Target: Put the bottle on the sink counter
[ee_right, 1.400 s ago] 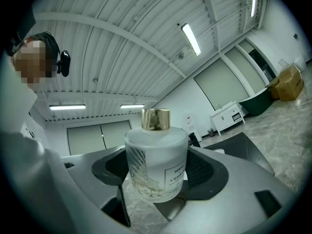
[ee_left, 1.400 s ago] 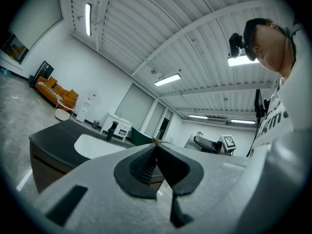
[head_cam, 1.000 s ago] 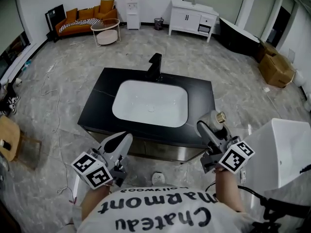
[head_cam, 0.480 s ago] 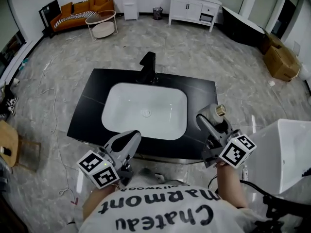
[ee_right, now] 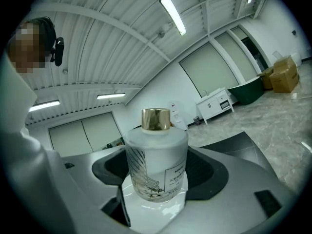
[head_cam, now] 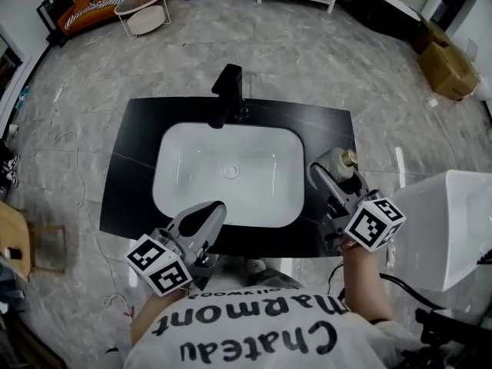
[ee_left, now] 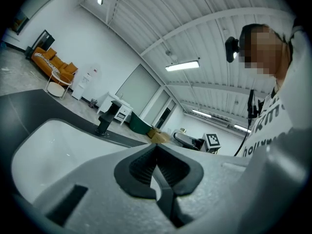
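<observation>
Right gripper (head_cam: 329, 177) is clamped on the bottle (ee_right: 156, 162): frosted glass, gold cap. The bottle is over the black counter (head_cam: 134, 160), on the strip right of the basin (head_cam: 200, 183); can't tell if it touches the counter. Left gripper (head_cam: 212, 210) has its jaws together with nothing between, over the basin's front rim. Faucet (head_cam: 225, 94) is at the back edge.

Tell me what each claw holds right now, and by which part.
Right claw grips the bottle by its frosted body, below the cap. Left claw: shut, empty.
</observation>
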`<state>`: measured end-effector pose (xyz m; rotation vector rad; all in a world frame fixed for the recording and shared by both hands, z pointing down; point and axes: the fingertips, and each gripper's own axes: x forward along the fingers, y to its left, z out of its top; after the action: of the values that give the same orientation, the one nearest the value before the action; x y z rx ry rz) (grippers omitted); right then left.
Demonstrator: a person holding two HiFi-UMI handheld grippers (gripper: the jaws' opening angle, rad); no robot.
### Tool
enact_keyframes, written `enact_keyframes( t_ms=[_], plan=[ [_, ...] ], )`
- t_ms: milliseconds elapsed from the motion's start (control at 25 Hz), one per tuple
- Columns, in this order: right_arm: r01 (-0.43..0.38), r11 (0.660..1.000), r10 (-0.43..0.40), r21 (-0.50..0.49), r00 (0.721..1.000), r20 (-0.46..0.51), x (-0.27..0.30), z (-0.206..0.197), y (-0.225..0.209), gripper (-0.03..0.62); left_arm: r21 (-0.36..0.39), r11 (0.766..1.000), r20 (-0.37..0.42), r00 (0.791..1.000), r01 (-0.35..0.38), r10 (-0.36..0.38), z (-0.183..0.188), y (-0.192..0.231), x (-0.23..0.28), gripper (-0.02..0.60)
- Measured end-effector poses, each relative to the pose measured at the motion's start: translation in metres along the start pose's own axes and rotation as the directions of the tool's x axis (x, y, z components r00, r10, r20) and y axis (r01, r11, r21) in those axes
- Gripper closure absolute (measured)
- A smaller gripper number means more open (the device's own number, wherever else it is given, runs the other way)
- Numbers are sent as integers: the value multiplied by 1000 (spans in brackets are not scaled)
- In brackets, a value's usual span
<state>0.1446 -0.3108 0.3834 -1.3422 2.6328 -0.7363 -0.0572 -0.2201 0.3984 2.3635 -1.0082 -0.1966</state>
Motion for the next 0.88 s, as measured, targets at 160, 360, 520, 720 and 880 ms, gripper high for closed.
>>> enact_keyframes(
  t_ms=[160, 360, 520, 720, 880],
  plan=[
    [83, 996, -83, 12, 997, -10, 43, 2, -23, 255, -27, 1000, -57, 998, 10, -11, 18, 42, 13, 568],
    [172, 985, -172, 0, 984, -36, 96, -1, -54, 255, -32, 999, -99, 995, 16, -19, 39, 86, 21, 568],
    [218, 975, -221, -48, 972, -76, 137, -9, -75, 255, -65, 998, -121, 993, 2, -9, 42, 118, 20, 568],
    [326, 936, -342, -135, 931, -128, 176, -25, -104, 255, -88, 996, -149, 989, -7, -7, 43, 149, 19, 568],
    [378, 910, -405, -169, 897, -175, 201, -40, -121, 255, -101, 994, -148, 989, -30, 15, 49, 174, 13, 568]
  ],
)
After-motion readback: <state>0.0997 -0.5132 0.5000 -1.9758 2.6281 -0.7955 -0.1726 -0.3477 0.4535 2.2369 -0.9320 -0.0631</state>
